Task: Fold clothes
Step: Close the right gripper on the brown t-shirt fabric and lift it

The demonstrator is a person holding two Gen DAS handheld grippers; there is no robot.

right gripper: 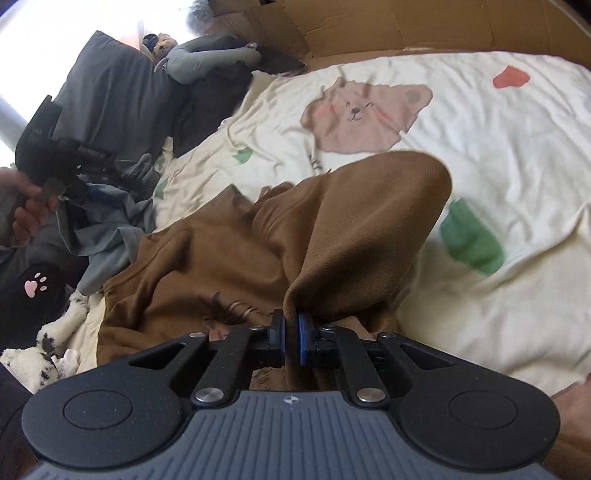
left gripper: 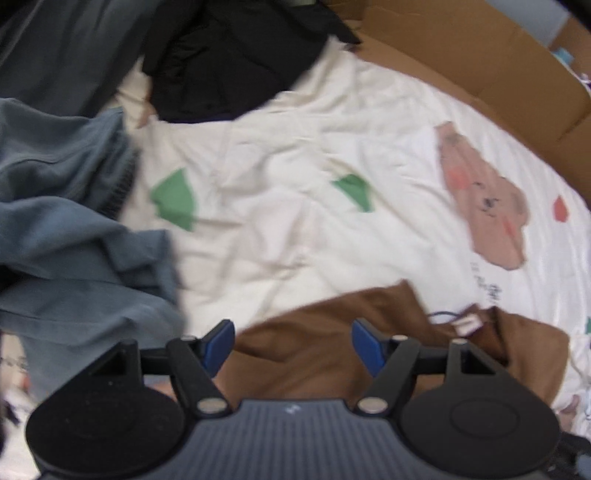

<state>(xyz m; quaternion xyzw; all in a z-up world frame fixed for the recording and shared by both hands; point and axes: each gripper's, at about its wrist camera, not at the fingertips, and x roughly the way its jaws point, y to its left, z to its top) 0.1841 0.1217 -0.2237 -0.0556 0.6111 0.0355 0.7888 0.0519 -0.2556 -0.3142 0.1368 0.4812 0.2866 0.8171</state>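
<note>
Cardboard box (right gripper: 369, 26) seen behind the bed, contents hidden, brown sweatshirt (right gripper: 332, 229) crumpled on cream sheet (right gripper: 498, 166), clamped by right gripper (right gripper: 291, 334), left gripper (left gripper: 293, 345) spread apart, blue-grey garments (left gripper: 74, 229) heaped alongside.

Soft daylight; blown-out glare upper left, right view; motion blur; fisheye-bent edges.

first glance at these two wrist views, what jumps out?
The brown garment bunched mid-frame, a fold pinched in the right gripper. Behind it, the cream bedsheet with its bear print. In the left wrist view, the left gripper is open above the brown cloth, blue-grey clothes heaped left.
</note>
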